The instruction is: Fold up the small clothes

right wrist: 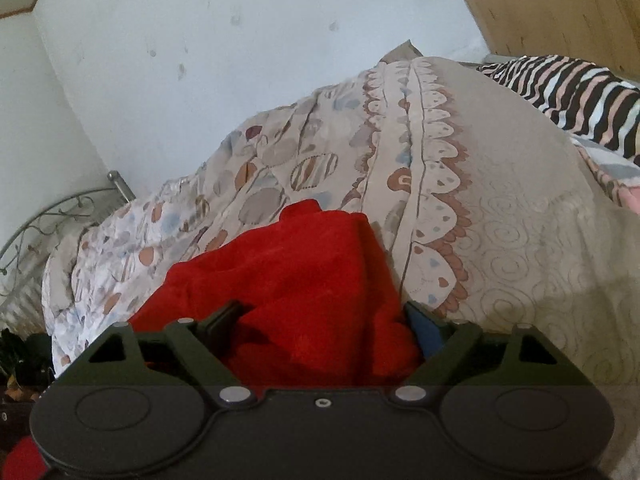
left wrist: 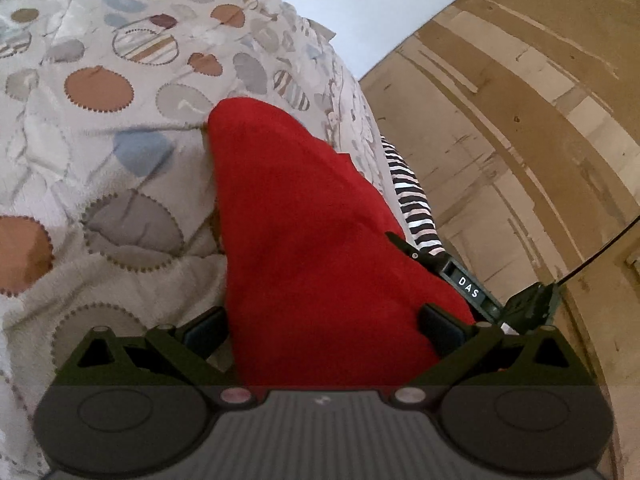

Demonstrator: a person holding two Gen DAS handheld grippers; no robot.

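At lower centre of both views, the red garment on the bed fills each spread gripper, right gripper too; pinch matching edges evenly before folding.

A quilted bedspread printed with rust, grey and blue rounds spreads ahead of the left gripper and to its left — a wooden wardrobe stands to its right. Ahead of the right gripper a white wall rises; a striped cloth lies up to its right, a metal bedframe far left.
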